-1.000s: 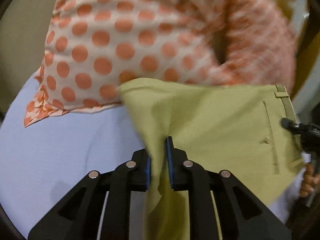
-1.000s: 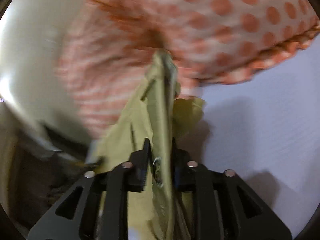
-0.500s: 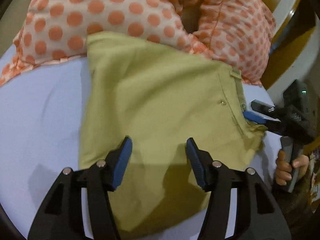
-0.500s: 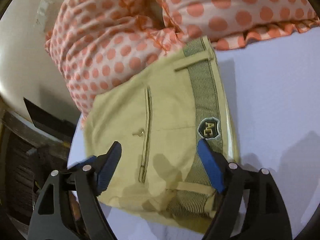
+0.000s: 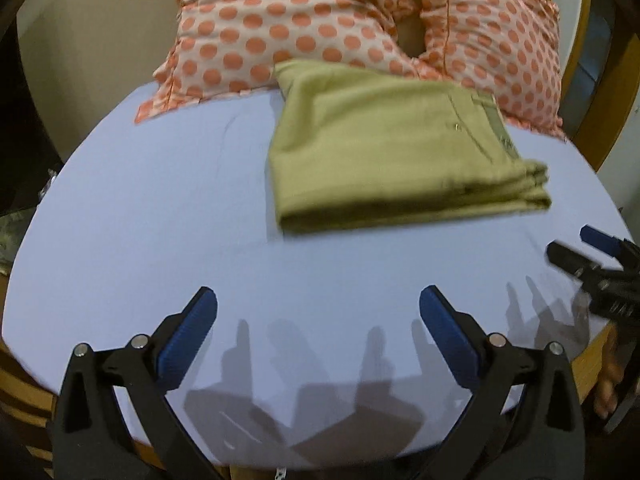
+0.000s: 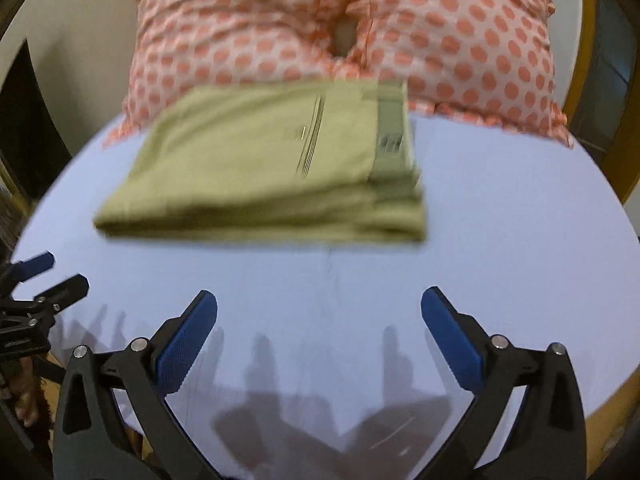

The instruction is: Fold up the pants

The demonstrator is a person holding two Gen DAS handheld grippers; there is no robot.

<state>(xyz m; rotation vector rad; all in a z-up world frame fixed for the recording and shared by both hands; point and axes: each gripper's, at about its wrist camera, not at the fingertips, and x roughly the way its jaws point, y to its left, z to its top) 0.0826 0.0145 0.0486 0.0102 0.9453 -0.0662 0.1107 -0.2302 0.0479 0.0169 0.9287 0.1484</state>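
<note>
The olive-green pants (image 5: 392, 152) lie folded in a flat rectangle on the lavender bed sheet (image 5: 160, 200), with the waistband and pocket at the right end. They also show in the right wrist view (image 6: 272, 164), slightly blurred. My left gripper (image 5: 318, 312) is open and empty, well back from the pants near the bed's front edge. My right gripper (image 6: 319, 314) is open and empty, also back from the pants. The right gripper shows at the right edge of the left wrist view (image 5: 576, 250), and the left gripper at the left edge of the right wrist view (image 6: 56, 276).
Two pillows with orange polka dots (image 5: 288, 28) lean against the wall behind the pants, touching their far edge. A yellow wooden frame (image 5: 612, 92) stands at the right. The bed's wooden edge (image 6: 608, 408) runs along the front.
Both grippers let go of the pants, opened wide and pulled back toward the bed's front edge. The pants now lie folded on the sheet.
</note>
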